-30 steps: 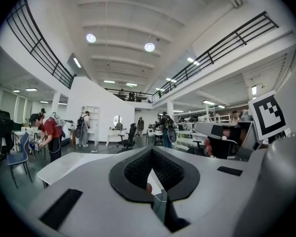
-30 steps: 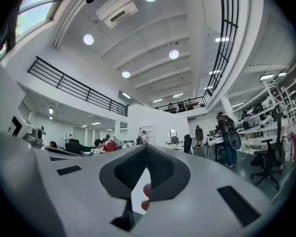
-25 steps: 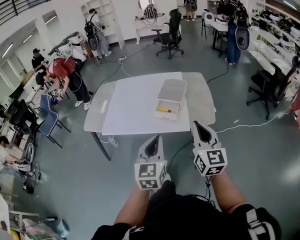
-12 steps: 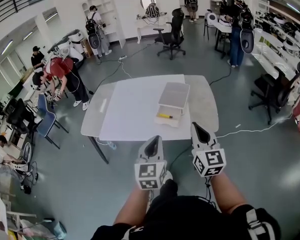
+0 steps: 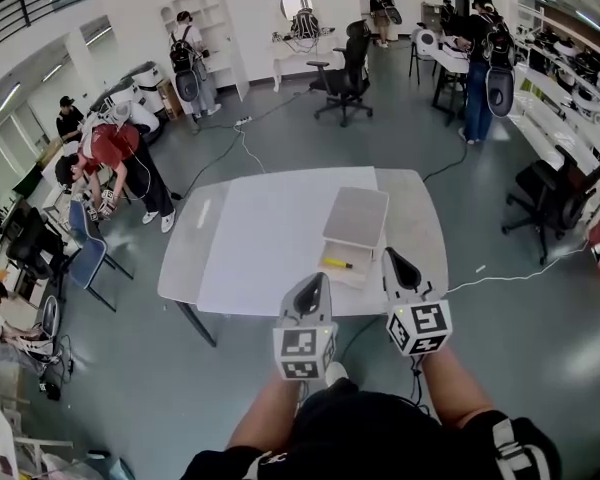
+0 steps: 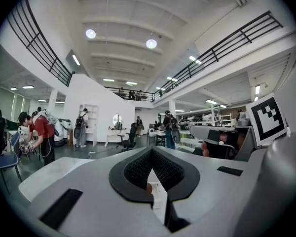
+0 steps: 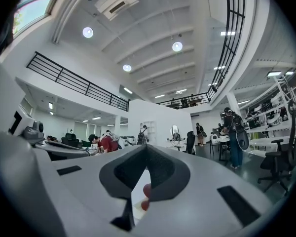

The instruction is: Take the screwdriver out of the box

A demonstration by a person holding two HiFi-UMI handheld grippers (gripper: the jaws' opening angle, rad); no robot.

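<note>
A shallow white box [image 5: 354, 232] lies open on the white table [image 5: 260, 238], right of its middle. Its lid is folded back on the far side. The yellow-handled screwdriver [image 5: 338, 264] lies in the near tray. Both grippers are held level at the table's near edge. My left gripper [image 5: 315, 280] is shut, its tip just left of and short of the tray. My right gripper [image 5: 393, 255] is shut too, its tip at the box's near right corner. In the left gripper view [image 6: 150, 174] and the right gripper view [image 7: 143, 174] the jaws meet with nothing held.
A person in a red top [image 5: 115, 153] bends over by a blue chair [image 5: 85, 253] left of the table. Black office chairs stand at the back [image 5: 345, 68] and at the right [image 5: 555, 183]. A white cable [image 5: 500, 273] runs across the floor on the right.
The table and box have come closer in the head view. Both shut grippers have moved forward from over the floor to the table's near edge.
</note>
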